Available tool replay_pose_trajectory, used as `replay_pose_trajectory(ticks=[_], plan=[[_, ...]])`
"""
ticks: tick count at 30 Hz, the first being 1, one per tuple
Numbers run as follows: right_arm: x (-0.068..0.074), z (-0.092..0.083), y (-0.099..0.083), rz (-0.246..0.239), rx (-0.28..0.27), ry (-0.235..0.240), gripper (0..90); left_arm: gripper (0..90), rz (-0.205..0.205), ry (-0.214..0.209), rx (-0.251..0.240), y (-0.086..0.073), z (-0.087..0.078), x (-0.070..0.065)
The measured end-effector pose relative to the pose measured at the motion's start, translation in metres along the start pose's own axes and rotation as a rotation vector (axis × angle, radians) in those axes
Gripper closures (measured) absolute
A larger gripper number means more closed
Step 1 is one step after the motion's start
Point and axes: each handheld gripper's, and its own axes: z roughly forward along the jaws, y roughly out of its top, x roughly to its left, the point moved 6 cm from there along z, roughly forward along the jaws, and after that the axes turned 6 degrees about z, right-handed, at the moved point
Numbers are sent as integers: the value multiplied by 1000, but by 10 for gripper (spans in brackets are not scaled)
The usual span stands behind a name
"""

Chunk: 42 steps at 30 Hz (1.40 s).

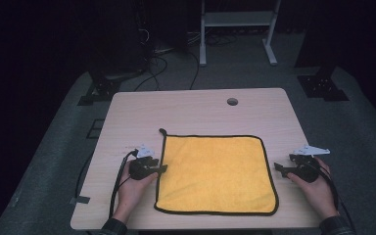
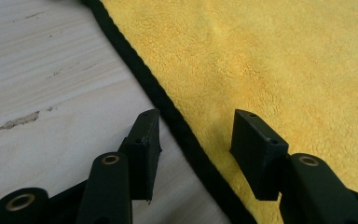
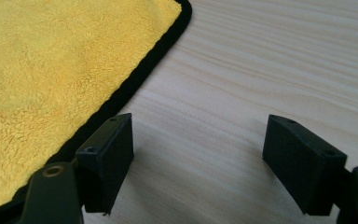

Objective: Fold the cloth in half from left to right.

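1. Where the high view looks down on the desk point(image 1: 196, 105), a yellow cloth point(image 1: 216, 174) w/ black trim lies flat, spread out on the near half, roughly centred between both hands.
2. Cloth has a small black loop point(image 1: 162, 131) at its far-left corner, lying on bare wood.
3. Left hand-held gripper point(image 1: 159, 168) sits at the cloth's left edge, about mid-way along it; person's left hand point(image 1: 133, 188) grips it from the near side.
4. In the left gripper view, that hand-held gripper point(image 2: 196, 140) is released: jaws apart, straddling the black trim point(image 2: 168, 109). One jaw is over bare wood, the other over yellow pile. Pads aren't pressing on the cloth point(image 2: 270, 60).
5. Whether the jaw tips touch the surface: can't tell.
6. Right hand-held gripper point(image 1: 280, 169) is just right of the cloth's right edge, jaws pointing left toward it; right hand point(image 1: 318, 188) behind it, near the desk's right side.
7. In the right gripper view, this hand-held gripper point(image 3: 198, 161) is also released, jaws wide apart, nothing between them but bare wood point(image 3: 270, 70).
8. Same view: its left-hand jaw stands right beside the trim point(image 3: 135, 79); cloth point(image 3: 51, 70) isn't between the pads. A cloth corner shows at the top.
9. Grey three-cornered plates top both hand-held grippers; cables trail back toward the near edge.
10. Round hole point(image 1: 232, 101) in the desk, far side, right of centre, well apart from the cloth.
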Motion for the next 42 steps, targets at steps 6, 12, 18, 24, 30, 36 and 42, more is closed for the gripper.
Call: replay_pose_trajectory(ticks=[6,12,18,24,30,36,42], plan=[[0,0,0,-1,0,1,229,630,3,42,-9,-1,1,-2],[0,0,0,-1,1,2,226,761,-3,24,-24,-1,2,-4],[0,0,0,-1,1,2,226,856,-23,10,-30,2,5,-5],[0,0,0,-2,3,4,217,864,-78,-25,-26,-2,1,5],[1,0,0,-3,5,6,214,864,-97,-15,-34,-3,-8,13],[1,0,0,-3,6,6,212,864,-137,11,-44,-10,-22,31],[1,0,0,-3,6,7,210,864,-160,45,-46,-15,-36,45]])
